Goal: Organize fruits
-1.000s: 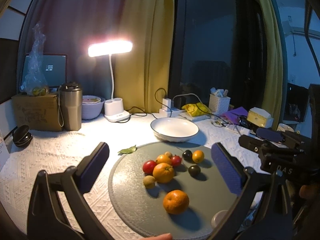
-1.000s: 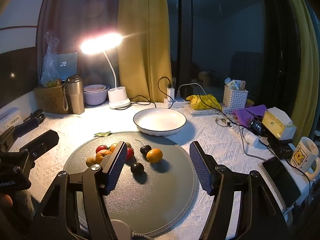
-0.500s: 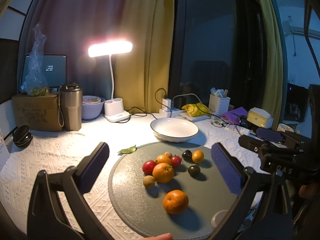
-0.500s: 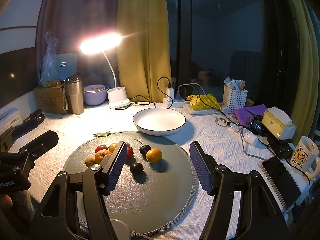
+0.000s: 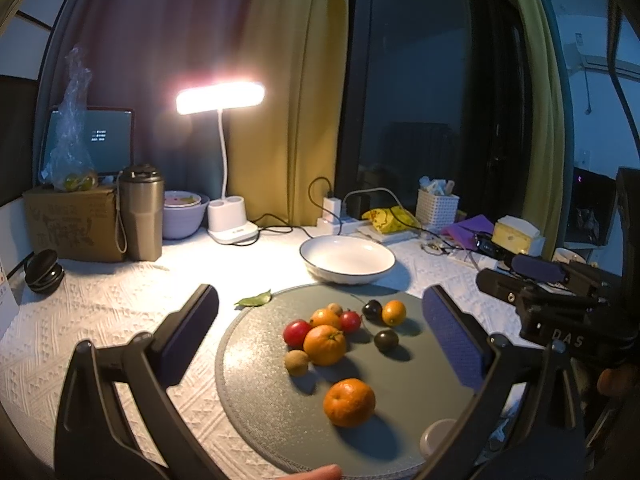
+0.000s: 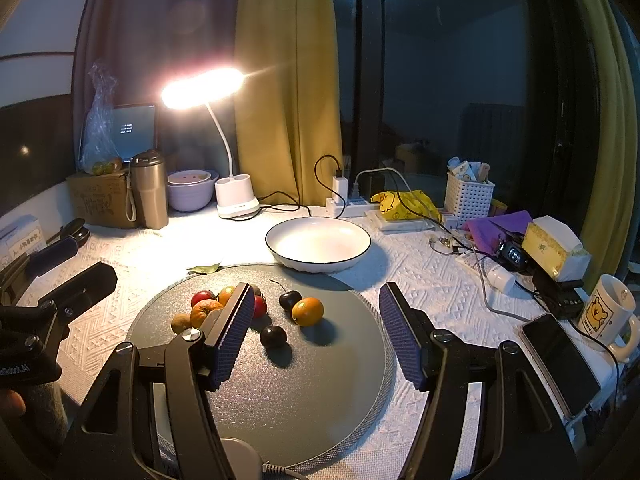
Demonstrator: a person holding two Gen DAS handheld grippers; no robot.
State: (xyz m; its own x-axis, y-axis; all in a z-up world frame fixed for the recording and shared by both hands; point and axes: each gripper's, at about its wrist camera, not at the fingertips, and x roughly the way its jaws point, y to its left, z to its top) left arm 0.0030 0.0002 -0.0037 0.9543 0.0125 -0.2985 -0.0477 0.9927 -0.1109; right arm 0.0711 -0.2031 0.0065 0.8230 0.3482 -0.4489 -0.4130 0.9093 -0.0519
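A round grey mat [image 5: 256, 364] [image 6: 320, 392] holds several small fruits: a mandarin [image 5: 349, 402] nearest, a larger orange [image 5: 324, 344], red cherry tomatoes [image 5: 296, 332], a small orange [image 5: 394, 312] [image 6: 307, 311], dark cherries [image 5: 385, 340] [image 6: 273, 336] and a brownish fruit [image 5: 296, 362]. An empty white bowl [image 5: 347, 258] [image 6: 318, 243] stands behind the mat. My left gripper [image 5: 320, 336] is open above the mat, empty. My right gripper [image 6: 316, 328] is open over the mat's right half, empty.
A lit desk lamp [image 5: 230, 220], a steel tumbler [image 5: 140, 212], a cardboard box [image 5: 72, 220] and a purple bowl [image 5: 182, 212] stand at the back left. A leaf [image 5: 254, 300] lies by the mat. A mug [image 6: 608, 316], a phone [image 6: 560, 364], cables and a basket [image 6: 470, 196] crowd the right.
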